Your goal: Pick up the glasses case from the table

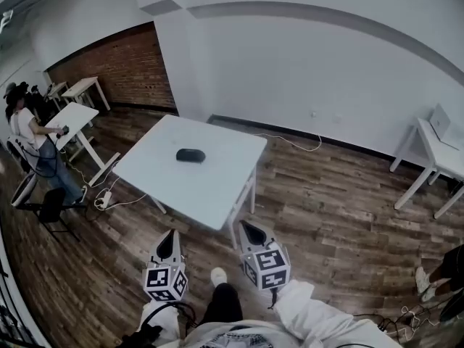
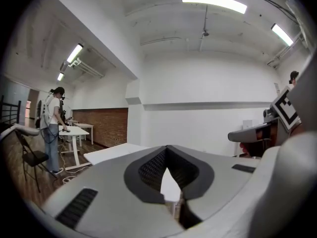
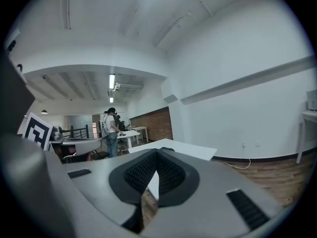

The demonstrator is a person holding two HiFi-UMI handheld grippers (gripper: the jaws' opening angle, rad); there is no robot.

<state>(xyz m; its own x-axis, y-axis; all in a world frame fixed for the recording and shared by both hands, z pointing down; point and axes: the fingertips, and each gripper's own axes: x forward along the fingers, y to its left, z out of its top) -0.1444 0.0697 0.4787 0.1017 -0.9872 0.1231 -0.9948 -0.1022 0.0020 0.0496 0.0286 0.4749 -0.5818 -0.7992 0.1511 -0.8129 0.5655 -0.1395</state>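
While both grippers hover level over the floor short of the white table (image 1: 217,191), the table's near corner points at the gap between them.

Room around the table:
- Right: wide strip of open wood floor (image 1: 326,194), up to a white side desk (image 1: 435,154).
- Behind: narrower strip before the white wall (image 1: 304,71); a white cable (image 1: 293,142) lies along the floor there.
- Left: loose cables (image 1: 109,196) on the floor, a black chair (image 1: 51,207), a second white desk (image 1: 76,116) with a person (image 1: 29,133) standing at it.

Glasses case (image 1: 191,154): dark, oval, lying flat near the middle of the table, a little toward its far left side, well in from every edge.

Left gripper (image 1: 170,236): clenched, pad tips meeting, nothing between them; short of the table's near left edge.

Right gripper (image 1: 250,229): likewise clenched and empty, tips near the table's near corner.

Case well apart from both, ahead across the table's near half. From the right gripper view it shows as a small dark lump on the tabletop just over the jaw tips.

Markings: black-and-white square marker patterns on each gripper's cube. Any print on the case is too small to make out.
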